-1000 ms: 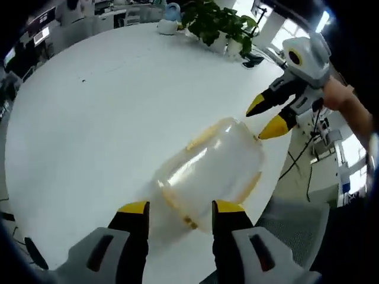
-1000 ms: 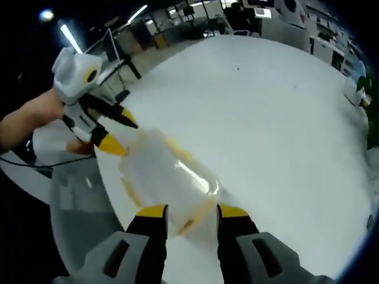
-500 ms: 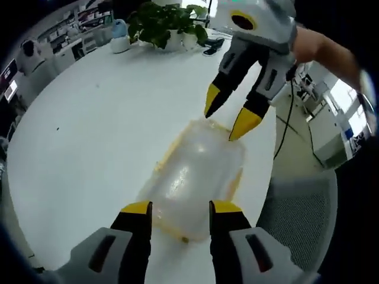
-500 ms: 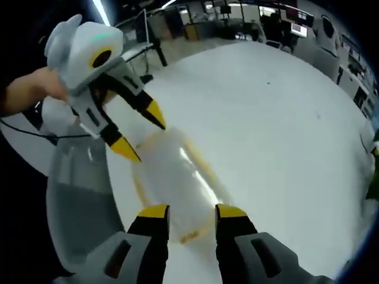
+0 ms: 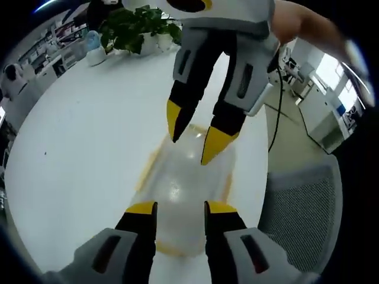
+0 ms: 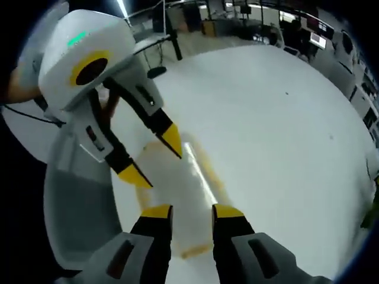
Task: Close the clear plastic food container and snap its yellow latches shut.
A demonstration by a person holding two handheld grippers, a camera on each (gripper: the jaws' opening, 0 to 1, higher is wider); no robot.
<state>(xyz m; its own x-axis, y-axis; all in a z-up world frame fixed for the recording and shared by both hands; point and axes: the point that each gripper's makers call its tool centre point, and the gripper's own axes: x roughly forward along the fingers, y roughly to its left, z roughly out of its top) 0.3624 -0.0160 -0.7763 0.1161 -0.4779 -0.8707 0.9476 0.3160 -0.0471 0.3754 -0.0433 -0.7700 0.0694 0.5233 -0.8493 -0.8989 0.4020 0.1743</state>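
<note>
The clear plastic food container (image 5: 186,189) lies on the white round table (image 5: 77,142), near the table's edge, with a grey mesh chair (image 5: 299,207) just beyond that edge at 4 o'clock in the left gripper view. Its yellow latches (image 5: 147,168) show as pale yellow strips along its long sides and at its near end, and whether they are snapped down cannot be told through the blur. In the left gripper view the left gripper (image 5: 180,208) rises from 6 o'clock with its yellow-tipped jaws parted, straddling the near end of the container — contact with the plastic cannot be told. The right gripper (image 5: 194,135) comes down from 12 o'clock, jaws spread, tips at the far end of the container. In the right gripper view the same meeting appears from the other side: the right gripper (image 6: 192,212) stands at 6 o'clock over the near end of the container (image 6: 177,195), jaws apart, and the left gripper (image 6: 155,157) reaches in from 10 o'clock, spread too. A potted plant (image 5: 133,26) and a small blue object (image 5: 93,42) sit at the far side of the table around 11 o'clock.
</note>
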